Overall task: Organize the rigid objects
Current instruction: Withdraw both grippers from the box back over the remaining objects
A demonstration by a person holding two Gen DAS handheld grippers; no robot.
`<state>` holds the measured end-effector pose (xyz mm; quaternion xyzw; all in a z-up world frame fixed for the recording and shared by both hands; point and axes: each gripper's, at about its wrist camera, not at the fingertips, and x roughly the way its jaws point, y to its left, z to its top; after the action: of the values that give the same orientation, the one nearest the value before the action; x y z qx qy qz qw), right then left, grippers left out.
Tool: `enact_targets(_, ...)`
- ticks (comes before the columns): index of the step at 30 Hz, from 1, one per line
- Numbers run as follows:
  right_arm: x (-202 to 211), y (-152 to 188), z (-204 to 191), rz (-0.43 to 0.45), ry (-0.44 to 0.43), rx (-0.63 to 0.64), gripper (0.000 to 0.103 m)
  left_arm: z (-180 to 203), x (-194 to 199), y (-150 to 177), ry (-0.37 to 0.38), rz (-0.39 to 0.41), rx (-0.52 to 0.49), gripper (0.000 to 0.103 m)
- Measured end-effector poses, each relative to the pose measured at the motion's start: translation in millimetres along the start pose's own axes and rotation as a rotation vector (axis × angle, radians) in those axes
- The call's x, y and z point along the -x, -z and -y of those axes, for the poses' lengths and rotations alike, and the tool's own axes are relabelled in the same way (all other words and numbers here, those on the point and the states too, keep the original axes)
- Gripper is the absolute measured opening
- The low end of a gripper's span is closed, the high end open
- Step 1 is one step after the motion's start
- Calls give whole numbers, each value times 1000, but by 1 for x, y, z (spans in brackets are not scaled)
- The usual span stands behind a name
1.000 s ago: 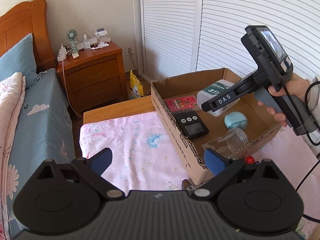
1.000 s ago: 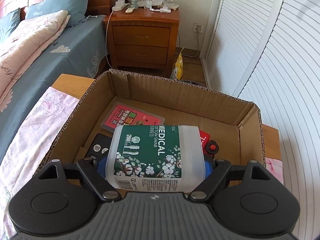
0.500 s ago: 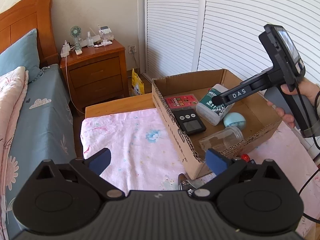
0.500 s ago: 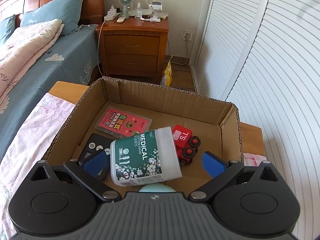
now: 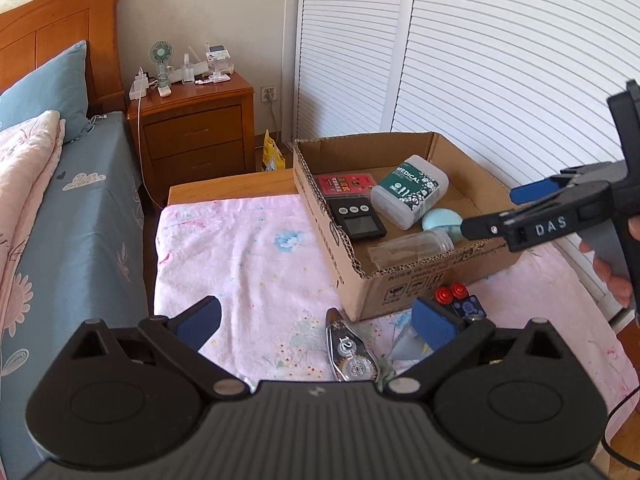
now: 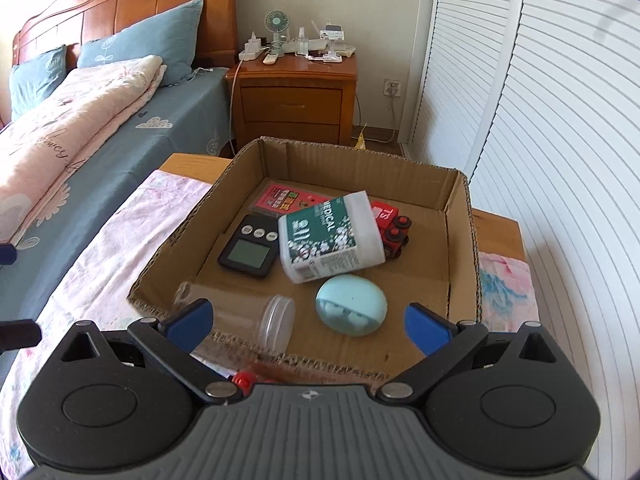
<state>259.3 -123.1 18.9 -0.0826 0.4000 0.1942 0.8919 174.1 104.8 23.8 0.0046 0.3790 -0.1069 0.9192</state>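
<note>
Swab tub is seen lying on its side inside the cardboard box, well ahead of the right gripper. Its jaws, just opened, are spread wide with nothing between them. The left gripper is likewise held spread and empty above the pink cloth.

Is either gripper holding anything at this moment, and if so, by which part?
Nothing is held. The right gripper, whose jaws have just been opening, stands empty above the box; the swab jar lies inside. The left gripper is open and empty too.
</note>
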Motion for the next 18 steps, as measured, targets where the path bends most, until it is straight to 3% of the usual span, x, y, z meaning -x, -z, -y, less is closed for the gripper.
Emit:
enact_targets(8, 20, 61, -21, 4, -48, 14, 103, 6, -6, 29, 19, -33, 89, 101)
enact_targets(18, 18, 122, -33, -59, -35, 1, 103, 22, -16, 57, -76, -33, 61, 101)
